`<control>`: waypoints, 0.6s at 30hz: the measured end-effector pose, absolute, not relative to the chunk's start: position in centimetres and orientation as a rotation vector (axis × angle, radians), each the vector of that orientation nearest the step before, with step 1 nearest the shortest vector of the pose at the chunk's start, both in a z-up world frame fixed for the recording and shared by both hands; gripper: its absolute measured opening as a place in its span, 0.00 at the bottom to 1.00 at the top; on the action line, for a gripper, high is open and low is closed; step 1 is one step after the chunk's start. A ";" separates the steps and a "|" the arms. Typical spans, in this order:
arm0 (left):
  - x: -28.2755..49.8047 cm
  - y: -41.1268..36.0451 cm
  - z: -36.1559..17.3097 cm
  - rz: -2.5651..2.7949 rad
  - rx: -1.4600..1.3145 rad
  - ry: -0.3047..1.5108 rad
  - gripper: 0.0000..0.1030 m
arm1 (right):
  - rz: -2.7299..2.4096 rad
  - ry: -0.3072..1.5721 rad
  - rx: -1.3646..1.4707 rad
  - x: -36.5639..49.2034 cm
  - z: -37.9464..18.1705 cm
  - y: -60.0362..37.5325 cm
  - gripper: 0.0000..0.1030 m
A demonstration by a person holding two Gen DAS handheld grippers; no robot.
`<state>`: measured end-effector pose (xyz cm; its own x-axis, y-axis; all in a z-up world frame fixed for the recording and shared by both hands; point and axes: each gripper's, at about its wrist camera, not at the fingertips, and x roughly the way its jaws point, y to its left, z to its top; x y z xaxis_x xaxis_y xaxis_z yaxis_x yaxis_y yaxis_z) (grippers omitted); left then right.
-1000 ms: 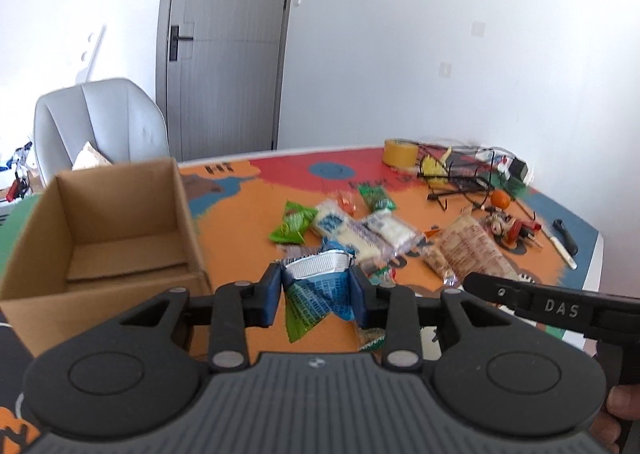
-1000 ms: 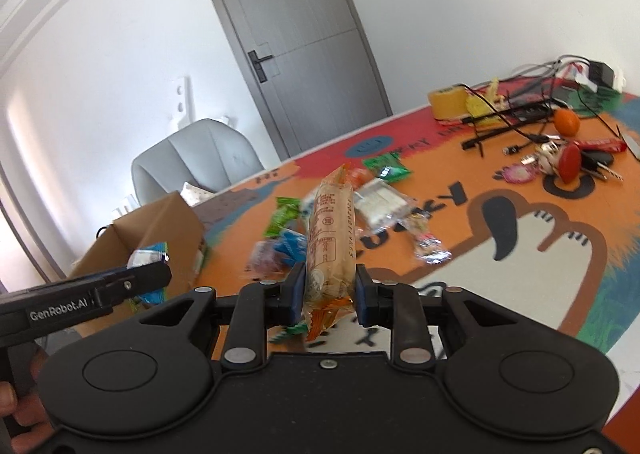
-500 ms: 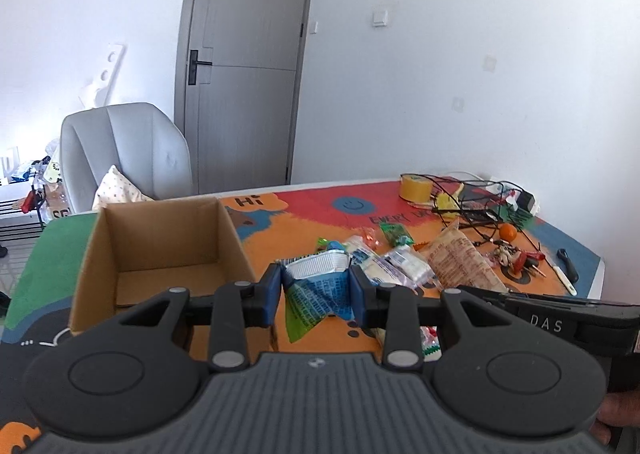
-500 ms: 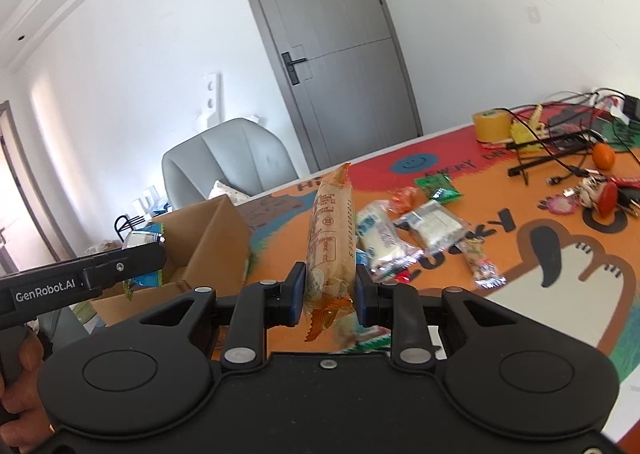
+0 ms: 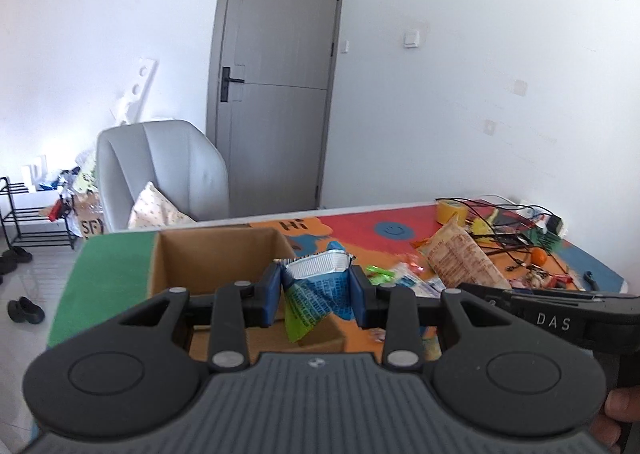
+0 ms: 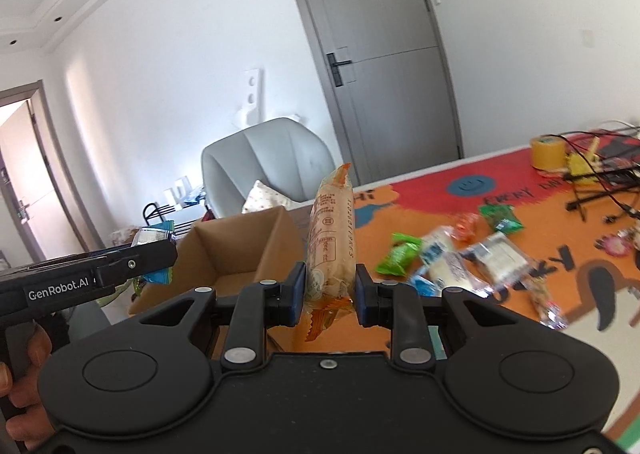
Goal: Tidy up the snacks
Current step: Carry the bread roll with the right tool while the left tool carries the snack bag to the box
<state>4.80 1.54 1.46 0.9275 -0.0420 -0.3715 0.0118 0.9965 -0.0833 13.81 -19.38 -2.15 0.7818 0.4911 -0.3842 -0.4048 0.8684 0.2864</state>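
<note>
Evidently this is the carry step: the cardboard box (image 6: 240,250) waits on the desk (image 6: 520,189) at ten o'clock. The right gripper (image 6: 327,294) pinches a tall cracker pack (image 6: 330,242); the left gripper (image 5: 316,294) pinches a blue-green packet (image 5: 316,294). Next, I judge, release both above it.

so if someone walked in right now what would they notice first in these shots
Most striking are the two snacks held up in front of the cameras: the left gripper is shut on a blue and green packet, and the right gripper pinches a tall orange cracker pack upright. Just beyond them stands an open cardboard box, with more snacks scattered on the colourful table mat to the right.
</note>
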 end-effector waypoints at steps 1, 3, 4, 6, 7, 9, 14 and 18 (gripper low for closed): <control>4.9 2.0 1.5 -0.014 -0.078 0.382 0.34 | 0.496 0.466 0.190 14.0 -2.0 -18.9 0.25; 5.2 2.7 1.4 0.001 -0.084 0.385 0.34 | 0.513 0.465 0.189 14.4 -1.9 -18.1 0.25; 5.3 3.1 1.3 0.009 -0.089 0.387 0.34 | 0.524 0.469 0.188 14.7 -1.9 -17.6 0.25; 5.6 3.8 1.2 0.023 -0.095 0.391 0.34 | 0.540 0.477 0.189 15.2 -1.9 -16.8 0.25; 5.7 4.2 1.1 0.030 -0.099 0.394 0.34 | 0.549 0.480 0.188 15.5 -2.0 -16.4 0.25; 6.0 4.9 0.8 0.045 -0.107 0.402 0.34 | 0.568 0.487 0.188 16.1 -2.1 -15.5 0.25; 7.1 6.8 0.2 0.072 -0.120 0.423 0.34 | 0.603 0.496 0.188 17.3 -2.3 -13.6 0.25; 8.0 7.9 -0.4 0.084 -0.136 0.443 0.34 | 0.622 0.509 0.191 18.5 -2.6 -12.4 0.25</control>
<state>7.95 7.86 -0.40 0.9002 0.0515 -0.4324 -0.1108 0.9874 -0.1130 18.53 -12.36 -2.64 0.6948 0.5994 -0.3974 -0.5076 0.8002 0.3195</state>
